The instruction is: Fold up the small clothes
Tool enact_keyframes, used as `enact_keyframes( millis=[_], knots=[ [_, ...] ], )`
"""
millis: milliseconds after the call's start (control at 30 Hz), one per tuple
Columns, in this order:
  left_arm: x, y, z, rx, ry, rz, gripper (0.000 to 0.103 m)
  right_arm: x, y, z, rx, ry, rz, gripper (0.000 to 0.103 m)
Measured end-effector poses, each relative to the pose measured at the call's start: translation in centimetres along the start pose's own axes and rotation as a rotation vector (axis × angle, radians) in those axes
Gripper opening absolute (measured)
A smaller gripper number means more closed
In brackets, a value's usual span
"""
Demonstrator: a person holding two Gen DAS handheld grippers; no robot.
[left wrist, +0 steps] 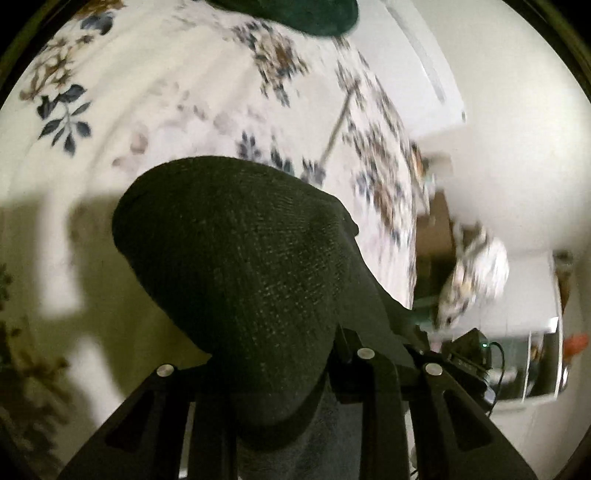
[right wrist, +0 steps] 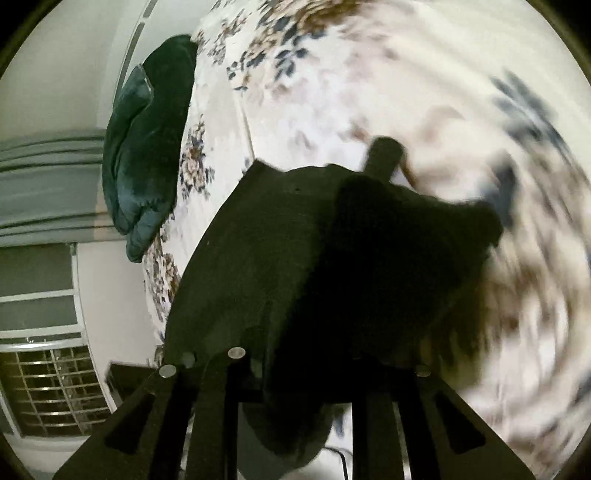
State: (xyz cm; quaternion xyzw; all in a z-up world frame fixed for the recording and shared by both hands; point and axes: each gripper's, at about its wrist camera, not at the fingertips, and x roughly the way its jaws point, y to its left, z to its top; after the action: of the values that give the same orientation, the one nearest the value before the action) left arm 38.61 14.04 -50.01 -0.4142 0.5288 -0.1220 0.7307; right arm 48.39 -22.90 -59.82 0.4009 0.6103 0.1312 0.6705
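A dark knitted garment [left wrist: 236,266] bulges over my left gripper [left wrist: 280,369], which is shut on it and holds it above the floral bedsheet [left wrist: 177,92]. In the right wrist view the same dark garment [right wrist: 295,258] drapes over my right gripper [right wrist: 295,376], which is shut on it; the fingers are mostly covered by cloth. A dark bar [right wrist: 382,155], probably the other gripper, sticks out behind the garment's far edge. Both views are motion-blurred.
A dark green cushion [right wrist: 147,140] lies at the bed's edge, also showing at the top of the left wrist view [left wrist: 303,14]. A window with a grille [right wrist: 44,387] and grey curtain [right wrist: 48,184] are at left. White wall and a floral bundle [left wrist: 476,273] lie right.
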Motion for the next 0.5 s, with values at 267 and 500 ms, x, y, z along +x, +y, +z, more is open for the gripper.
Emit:
enact_keyframes(
  millis=[267, 500],
  knots=[
    [1.4, 7.2, -8.1, -0.081, 0.159, 0.12, 0.033, 1.9, -5.8, -10.6, 0.181, 0.043, -0.051, 0.021],
    [0.5, 7.7, -8.8, -0.16, 0.1, 0.139, 0.044, 2.1, -8.1, -11.9, 0.175, 0.082, -0.111, 0.057]
  ],
)
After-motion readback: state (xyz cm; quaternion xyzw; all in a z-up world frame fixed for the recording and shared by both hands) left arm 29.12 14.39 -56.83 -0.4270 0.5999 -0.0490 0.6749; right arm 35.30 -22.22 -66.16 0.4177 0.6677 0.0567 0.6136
